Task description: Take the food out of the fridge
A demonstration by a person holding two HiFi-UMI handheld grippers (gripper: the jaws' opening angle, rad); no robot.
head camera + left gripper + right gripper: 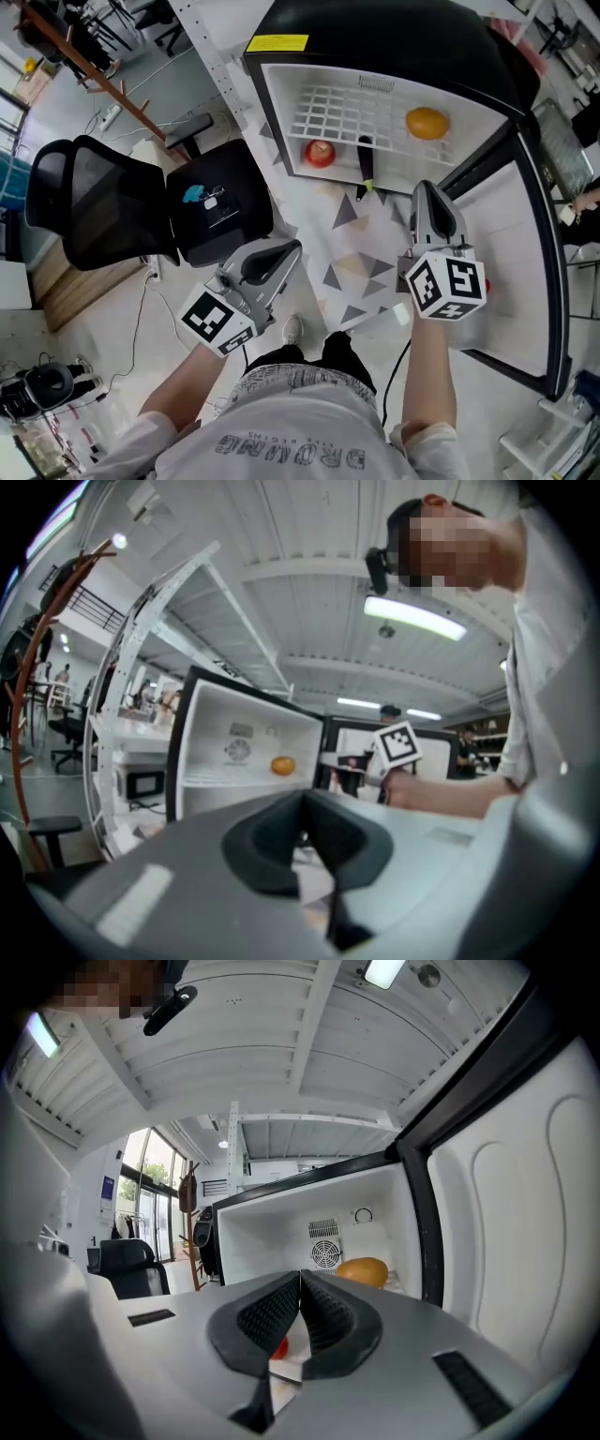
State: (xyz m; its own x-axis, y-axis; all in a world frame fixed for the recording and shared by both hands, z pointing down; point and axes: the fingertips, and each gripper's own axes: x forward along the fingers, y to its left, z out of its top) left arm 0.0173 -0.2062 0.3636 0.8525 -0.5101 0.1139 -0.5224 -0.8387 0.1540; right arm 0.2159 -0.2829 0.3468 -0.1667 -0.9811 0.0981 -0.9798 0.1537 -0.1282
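The small fridge (281,103) stands open, its door (525,234) swung out to the right. An orange fruit (427,123) rests on the white wire shelf (347,117); it also shows in both gripper views (282,765) (363,1271). Below it lie a red apple (320,153) and a dark, elongated item with a green tip (366,161). My right gripper (427,187) (300,1279) is shut and empty, level, pointing into the fridge just short of its opening. My left gripper (291,248) (305,799) is further back and to the left, shut with nothing in it.
A black office chair (103,202) stands left of the fridge, with a blue item (194,194) on its seat. A cable and power strip (111,114) lie on the floor. A triangle-patterned mat (361,258) lies before the fridge. A white rack upright (220,56) rises behind.
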